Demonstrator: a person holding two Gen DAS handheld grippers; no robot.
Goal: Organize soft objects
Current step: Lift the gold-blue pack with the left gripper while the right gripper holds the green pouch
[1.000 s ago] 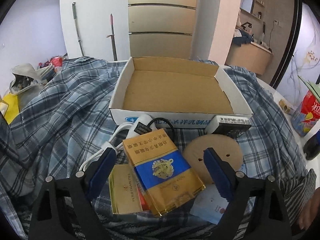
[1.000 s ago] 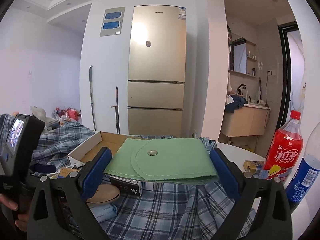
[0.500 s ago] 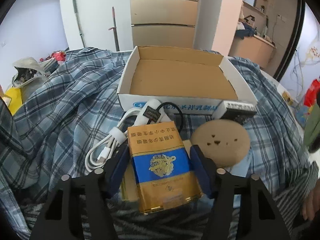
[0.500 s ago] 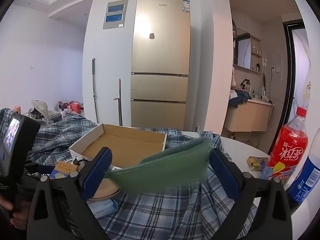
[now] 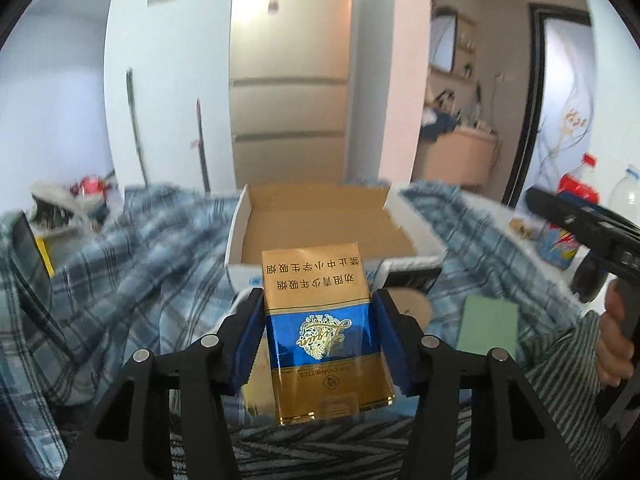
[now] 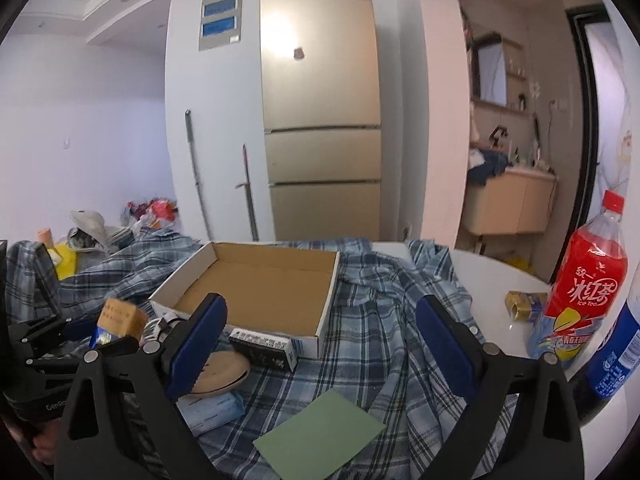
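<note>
Left wrist view: our left gripper (image 5: 318, 334) is clenched on the gold-and-blue cigarette pack (image 5: 320, 320), lifted clear of the plaid cloth (image 5: 120, 280) and held just short of the open cardboard box (image 5: 320, 232). Our right gripper (image 6: 320, 340) hangs released, nothing between its pads; the green felt pouch (image 6: 320, 436) lies flat on the cloth below it. We judge the step in hand is carrying the pack into the box: keep it level, clear the near wall, lower it close to the floor before letting go, and set it toward one side so room stays for the rest. Count: one box, holding nothing; one held pack; one green pouch; one dark small carton (image 6: 262, 346) against the box front; one tan disc (image 6: 222, 370); two bottles (image 6: 580, 280).
</note>
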